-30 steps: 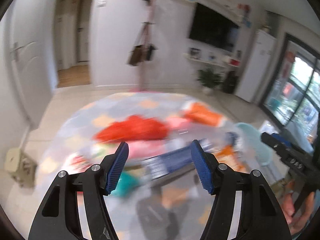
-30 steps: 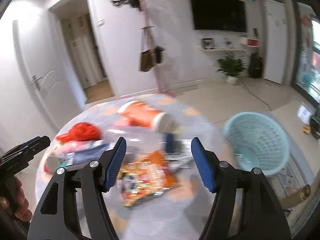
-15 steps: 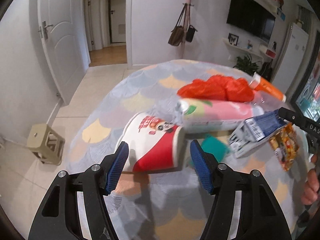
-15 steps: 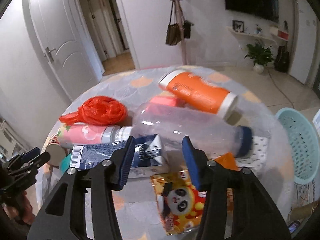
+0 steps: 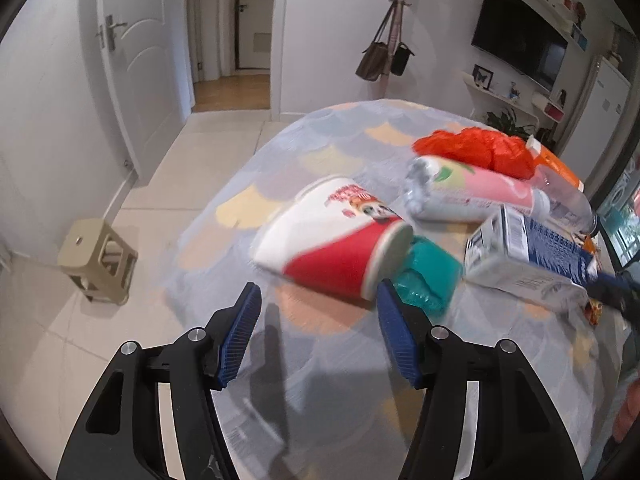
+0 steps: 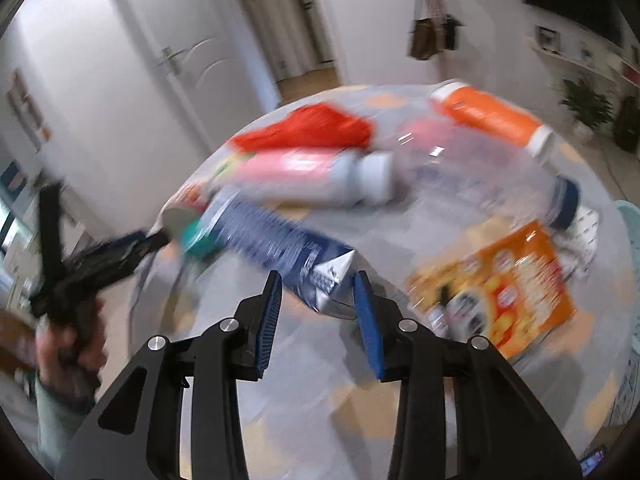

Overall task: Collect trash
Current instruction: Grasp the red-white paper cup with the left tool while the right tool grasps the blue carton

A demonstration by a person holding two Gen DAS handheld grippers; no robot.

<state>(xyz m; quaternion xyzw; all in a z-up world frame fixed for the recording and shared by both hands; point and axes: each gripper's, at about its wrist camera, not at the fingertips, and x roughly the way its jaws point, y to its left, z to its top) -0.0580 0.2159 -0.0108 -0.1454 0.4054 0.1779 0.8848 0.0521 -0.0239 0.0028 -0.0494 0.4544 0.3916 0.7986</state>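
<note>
Trash lies on a round table [image 5: 320, 152]. In the left wrist view a red and white paper cup [image 5: 332, 240] lies on its side just ahead of my open left gripper [image 5: 318, 312]. Beside it are a teal object [image 5: 428, 276], a blue and white carton [image 5: 528, 256], a pink bottle [image 5: 472, 196] and a red plastic bag [image 5: 476, 148]. In the right wrist view my right gripper [image 6: 318, 292] is open, its fingers either side of the carton's gabled end [image 6: 324, 276]. An orange snack bag [image 6: 500, 288], an orange bottle [image 6: 488, 116] and a clear bottle [image 6: 500, 176] lie to the right.
A beige stool [image 5: 96, 260] stands on the tiled floor left of the table. A pale green basket's rim [image 6: 632, 232] shows at the right edge. White doors and a coat stand are behind. The left gripper and hand [image 6: 68, 288] appear at the left of the right wrist view.
My left gripper has swung left and down toward the paper cup. My right gripper has moved in on the carton's end and its jaws have narrowed. Both views are motion-blurred.
</note>
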